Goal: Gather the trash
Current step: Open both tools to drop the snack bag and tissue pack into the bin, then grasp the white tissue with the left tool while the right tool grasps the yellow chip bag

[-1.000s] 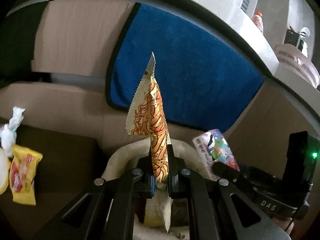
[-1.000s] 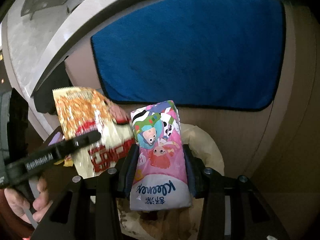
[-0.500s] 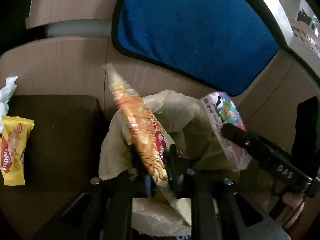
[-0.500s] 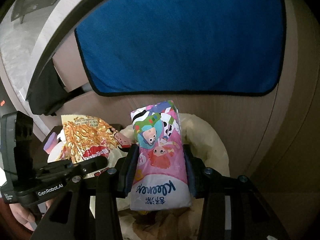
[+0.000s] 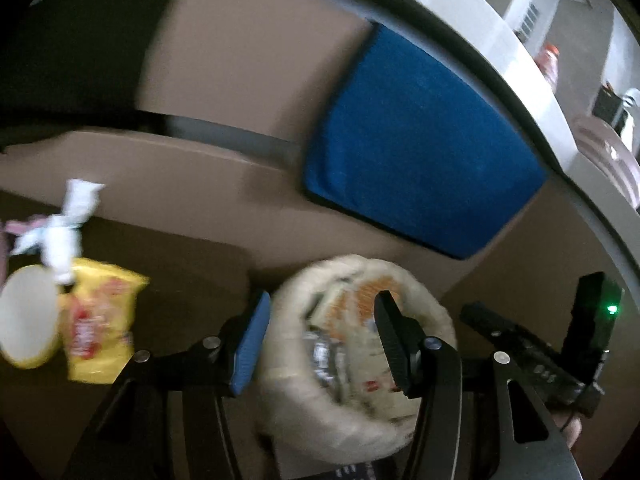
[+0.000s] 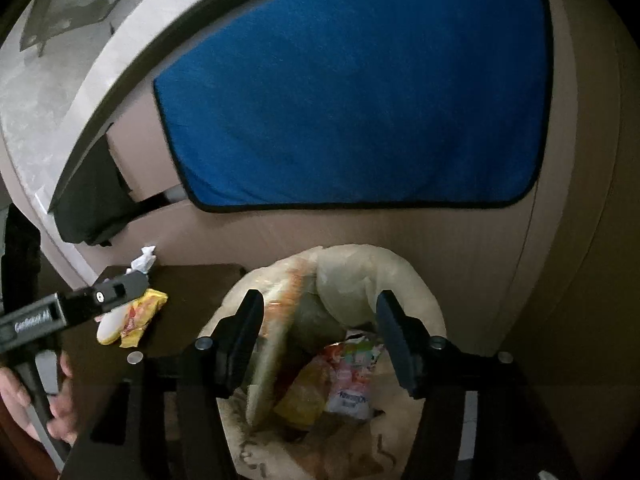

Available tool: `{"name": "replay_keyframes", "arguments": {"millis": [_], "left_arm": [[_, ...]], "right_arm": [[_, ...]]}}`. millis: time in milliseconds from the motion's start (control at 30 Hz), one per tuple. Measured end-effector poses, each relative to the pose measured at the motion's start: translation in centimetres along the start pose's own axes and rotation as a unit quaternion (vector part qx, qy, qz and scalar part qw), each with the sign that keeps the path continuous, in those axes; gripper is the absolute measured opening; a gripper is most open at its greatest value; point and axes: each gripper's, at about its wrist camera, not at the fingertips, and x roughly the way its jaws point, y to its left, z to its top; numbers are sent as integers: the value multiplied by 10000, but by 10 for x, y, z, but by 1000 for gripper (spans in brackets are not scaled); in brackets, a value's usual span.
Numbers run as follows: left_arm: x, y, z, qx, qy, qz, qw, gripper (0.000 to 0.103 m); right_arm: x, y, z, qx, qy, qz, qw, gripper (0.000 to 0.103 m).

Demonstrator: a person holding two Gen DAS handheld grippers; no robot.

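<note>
A beige trash bag (image 5: 352,412) (image 6: 360,272) stands open below both grippers. My left gripper (image 5: 320,340) is open and empty above its mouth; the orange noodle wrapper (image 5: 360,320) lies inside, and it also shows in the right wrist view (image 6: 276,340). My right gripper (image 6: 320,340) is open and empty above the bag; the pink Kleenex tissue pack (image 6: 352,380) lies inside it. On the dark table at left lie a yellow snack packet (image 5: 96,328) (image 6: 140,316), a crumpled white tissue (image 5: 68,224) (image 6: 144,260) and a pale round lid (image 5: 28,316).
A blue towel (image 5: 412,160) (image 6: 360,100) hangs on the wooden cabinet front behind the bag. A grey countertop (image 5: 500,28) runs above, with a basket (image 5: 612,160) at far right. The dark table (image 5: 180,280) is left of the bag.
Both grippers opened. The noodle wrapper dropped from my left gripper into the bag and the tissue pack dropped from my right gripper into it.
</note>
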Motion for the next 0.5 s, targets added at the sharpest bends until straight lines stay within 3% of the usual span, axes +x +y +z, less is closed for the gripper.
{"name": "replay_keyframes", "arguments": {"millis": [267, 500], "left_arm": [[-66, 92, -15, -447, -424, 946, 9936, 55], [-117, 181, -29, -999, -717, 1498, 9810, 55]], "right_arm": [[-15, 42, 0, -568, -165, -90, 9982, 55], [14, 96, -10, -853, 119, 342, 9957, 49]]}}
